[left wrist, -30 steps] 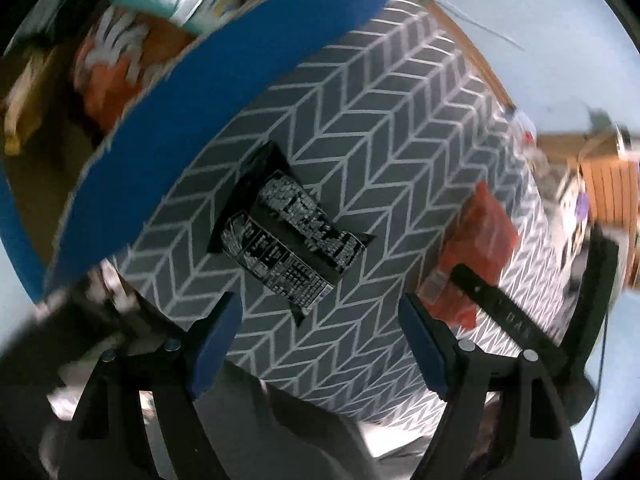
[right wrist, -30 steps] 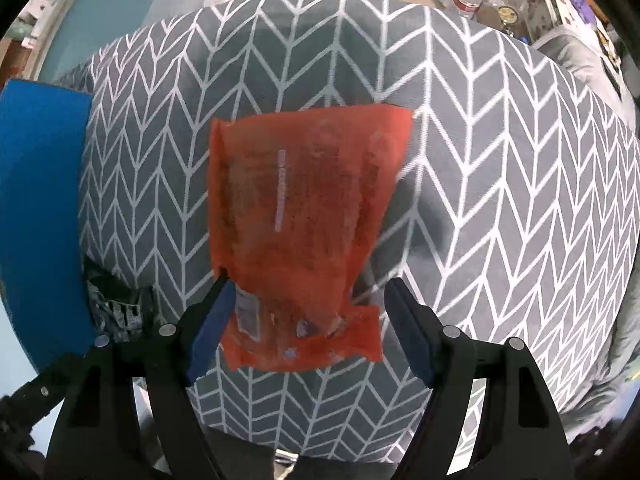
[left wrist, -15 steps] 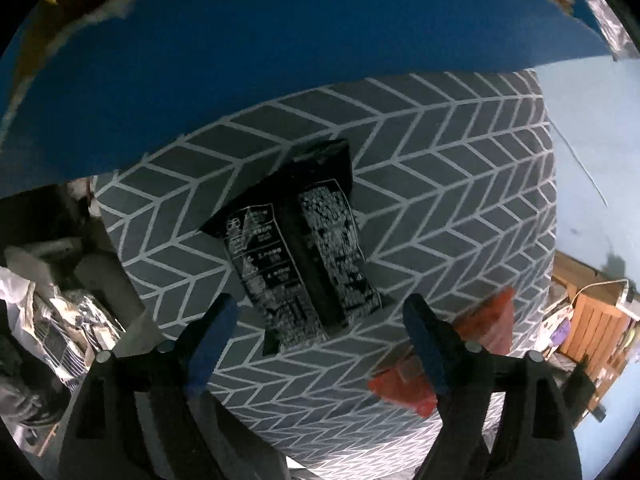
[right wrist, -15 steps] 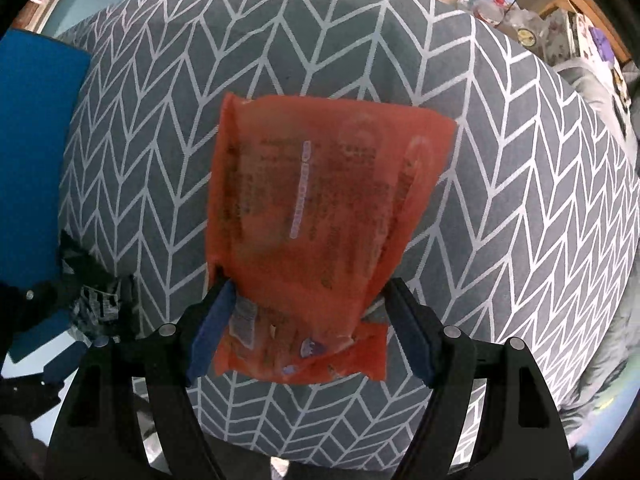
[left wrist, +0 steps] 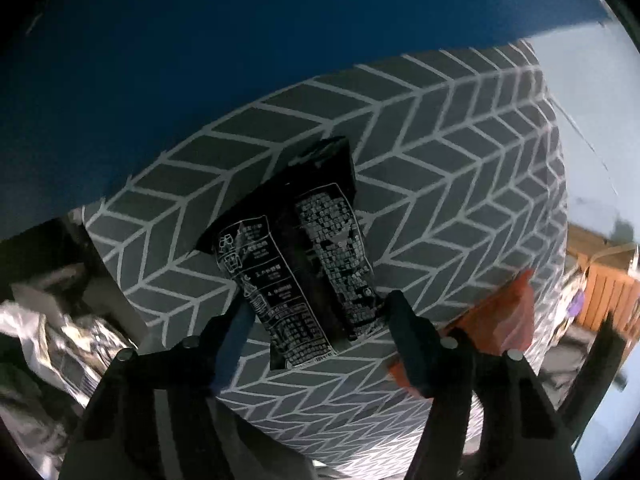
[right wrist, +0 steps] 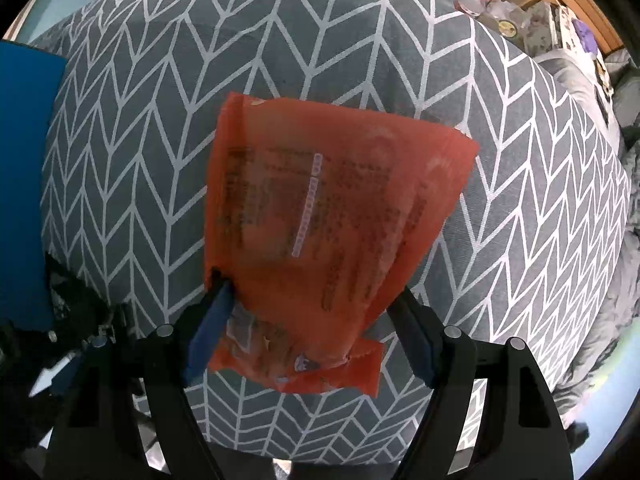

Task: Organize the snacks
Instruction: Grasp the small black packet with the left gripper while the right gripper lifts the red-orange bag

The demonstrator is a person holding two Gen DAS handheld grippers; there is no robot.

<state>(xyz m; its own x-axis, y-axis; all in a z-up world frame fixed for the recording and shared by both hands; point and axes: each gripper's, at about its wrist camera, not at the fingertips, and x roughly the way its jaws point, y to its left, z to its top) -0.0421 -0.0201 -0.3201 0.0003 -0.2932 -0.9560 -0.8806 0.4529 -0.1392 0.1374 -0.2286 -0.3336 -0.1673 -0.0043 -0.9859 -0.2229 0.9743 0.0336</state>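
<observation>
A black snack packet (left wrist: 304,248) with white print lies on the grey chevron cushion (left wrist: 440,184). My left gripper (left wrist: 316,304) points down over its near end, jaws closing, and both pads touch the packet's side edges. To its right, an orange snack packet (left wrist: 500,320) shows in the left wrist view. In the right wrist view that orange packet (right wrist: 320,200) is buckled between the fingers of my right gripper (right wrist: 308,292), which is shut on its lower part. The packet's top tilts up off the cushion (right wrist: 280,40).
A blue box wall (left wrist: 240,60) rises just behind the black packet and shows again as a blue box wall (right wrist: 24,160) at the left. Silver wrappers (left wrist: 48,340) lie below the cushion's left edge. Wooden furniture (left wrist: 608,292) and cluttered shelves (right wrist: 500,4) stand beyond the cushion.
My left gripper sank and rolled over the black packet, and its jaws came in onto the packet's sides. The orange packet in my right gripper buckled and drifted right.
</observation>
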